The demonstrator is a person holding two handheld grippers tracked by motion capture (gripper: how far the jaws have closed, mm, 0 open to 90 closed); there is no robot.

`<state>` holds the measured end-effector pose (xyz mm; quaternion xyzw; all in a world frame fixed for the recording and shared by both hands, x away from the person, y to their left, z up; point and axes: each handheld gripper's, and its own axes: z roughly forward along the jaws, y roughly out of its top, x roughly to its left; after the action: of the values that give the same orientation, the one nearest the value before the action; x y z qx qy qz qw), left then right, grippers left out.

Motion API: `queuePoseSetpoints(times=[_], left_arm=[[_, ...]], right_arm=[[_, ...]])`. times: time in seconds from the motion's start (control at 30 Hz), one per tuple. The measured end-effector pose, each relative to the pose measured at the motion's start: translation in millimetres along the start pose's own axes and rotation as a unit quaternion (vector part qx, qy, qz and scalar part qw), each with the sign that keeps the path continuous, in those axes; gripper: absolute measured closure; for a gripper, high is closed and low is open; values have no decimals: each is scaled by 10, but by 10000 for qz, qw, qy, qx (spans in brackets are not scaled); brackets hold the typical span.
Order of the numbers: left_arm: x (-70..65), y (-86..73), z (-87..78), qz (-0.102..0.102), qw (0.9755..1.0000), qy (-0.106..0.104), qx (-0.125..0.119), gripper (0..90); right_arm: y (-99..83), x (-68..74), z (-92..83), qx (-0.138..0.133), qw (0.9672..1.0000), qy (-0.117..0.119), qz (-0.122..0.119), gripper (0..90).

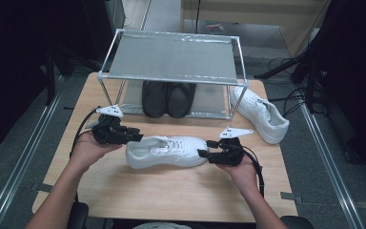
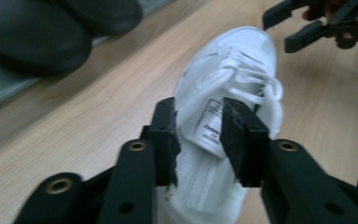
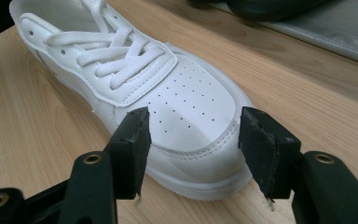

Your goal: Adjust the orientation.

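Note:
A white sneaker [image 1: 167,151] lies on its sole in the middle of the wooden table [image 1: 171,191], heel to the left and toe to the right. My left gripper [image 1: 134,135] is at the heel end. In the left gripper view its jaws stand apart over the shoe's opening [image 2: 205,135], the tongue label between them, and no pad visibly presses on the shoe. My right gripper [image 1: 203,153] is at the toe. Its jaws stand apart on either side of the perforated toe cap [image 3: 191,112], not pressing on it.
A metal shoe rack [image 1: 171,57] stands at the back of the table, with a pair of black shoes [image 1: 168,98] on its lower shelf. A second white sneaker [image 1: 259,113] lies at the right beside the rack. Bare wood lies in front of the hands.

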<state>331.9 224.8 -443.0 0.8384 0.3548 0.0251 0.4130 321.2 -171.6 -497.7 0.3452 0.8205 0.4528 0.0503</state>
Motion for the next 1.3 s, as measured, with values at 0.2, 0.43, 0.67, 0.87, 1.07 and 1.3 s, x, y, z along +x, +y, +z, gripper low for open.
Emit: queuePoseSetpoints(times=[0.2, 0.43, 0.67, 0.87, 1.07, 1.3], left_arm=[[181, -68, 6, -121, 9994, 290, -110, 893], [258, -131, 193, -190, 9996, 173, 110, 900], [264, -170, 236, -242, 9995, 168, 116, 900], [245, -201, 232, -278, 9994, 177, 46, 900], [184, -242, 314, -166, 9984, 275, 456, 900], [4, -290, 391, 48, 9980, 124, 619, 900]], right_arm=[[16, 48, -19, -48, 9998, 212, 24, 657], [2, 127, 98, 180, 9990, 384, -129, 869], [8, 99, 128, 189, 9990, 400, -17, 900], [6, 93, 136, 185, 9991, 389, 11, 900], [17, 80, 164, 117, 9994, 335, 7, 900], [76, 75, 248, 101, 9997, 185, -134, 900]])
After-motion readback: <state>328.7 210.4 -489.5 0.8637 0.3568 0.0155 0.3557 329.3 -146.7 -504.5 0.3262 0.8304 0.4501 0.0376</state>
